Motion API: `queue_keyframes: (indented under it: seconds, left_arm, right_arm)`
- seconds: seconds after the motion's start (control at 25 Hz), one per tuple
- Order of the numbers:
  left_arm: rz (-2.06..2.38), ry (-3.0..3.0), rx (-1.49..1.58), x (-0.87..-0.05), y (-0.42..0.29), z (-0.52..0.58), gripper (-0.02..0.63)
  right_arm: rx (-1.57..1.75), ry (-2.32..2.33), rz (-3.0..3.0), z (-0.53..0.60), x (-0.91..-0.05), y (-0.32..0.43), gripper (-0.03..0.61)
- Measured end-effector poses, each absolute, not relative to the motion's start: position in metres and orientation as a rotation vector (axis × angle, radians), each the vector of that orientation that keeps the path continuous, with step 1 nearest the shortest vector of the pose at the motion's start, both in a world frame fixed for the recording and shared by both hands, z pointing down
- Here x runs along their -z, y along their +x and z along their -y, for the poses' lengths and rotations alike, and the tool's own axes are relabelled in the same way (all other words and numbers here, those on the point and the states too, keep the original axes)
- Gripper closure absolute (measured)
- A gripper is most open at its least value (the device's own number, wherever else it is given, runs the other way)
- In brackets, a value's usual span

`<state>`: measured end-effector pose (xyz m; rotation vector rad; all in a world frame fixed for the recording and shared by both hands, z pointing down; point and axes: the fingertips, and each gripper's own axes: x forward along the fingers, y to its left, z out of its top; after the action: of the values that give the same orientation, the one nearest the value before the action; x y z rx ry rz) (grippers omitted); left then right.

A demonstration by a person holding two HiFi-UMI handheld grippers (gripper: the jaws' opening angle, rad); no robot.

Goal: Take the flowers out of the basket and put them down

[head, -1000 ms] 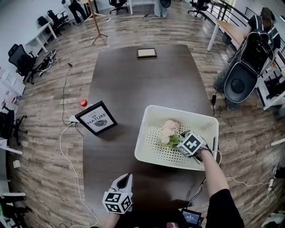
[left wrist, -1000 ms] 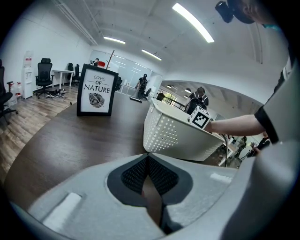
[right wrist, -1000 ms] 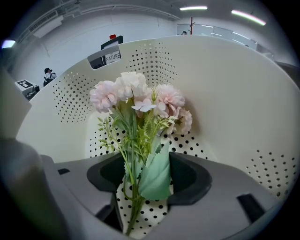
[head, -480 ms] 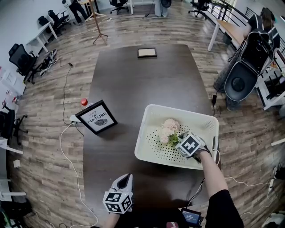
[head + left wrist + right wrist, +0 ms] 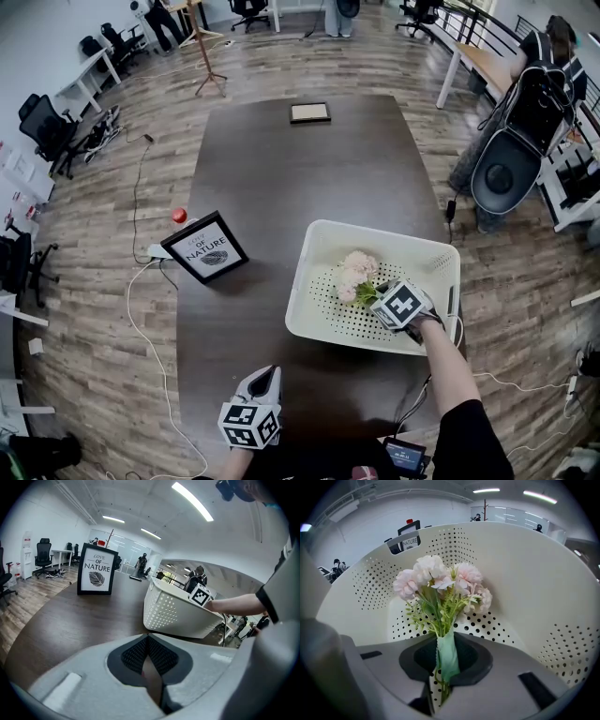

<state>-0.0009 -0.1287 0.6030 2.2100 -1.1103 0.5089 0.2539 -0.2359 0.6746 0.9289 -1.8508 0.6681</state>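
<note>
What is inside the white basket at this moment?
Inside the basket are pink flowers, and the right gripper reaches in, its jaws closing on their green-wrapped stems. The perforated floor shows around them. The part beneath the flowers and gripper is covered.

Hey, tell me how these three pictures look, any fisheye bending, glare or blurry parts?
Head view: even light, sharp, floor planks bowing toward the edges, faint sheen on the table. Left gripper view: heavy fisheye with black corners, bright ceiling strips, the left gripper close up and soft. Right gripper view: flowers crisp against the evenly lit basket, dark vignette around.
</note>
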Motion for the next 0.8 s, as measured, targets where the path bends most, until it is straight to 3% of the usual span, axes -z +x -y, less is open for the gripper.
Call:
queue_keyframes:
  seconds: [0.8]
  left_arm:
    - [1.121,2.19,-0.458,-0.598,-0.009,0.129,0.604]
  right_arm:
    - [-0.669,0.944,1.917,0.242,-0.647,0.248,0.534]
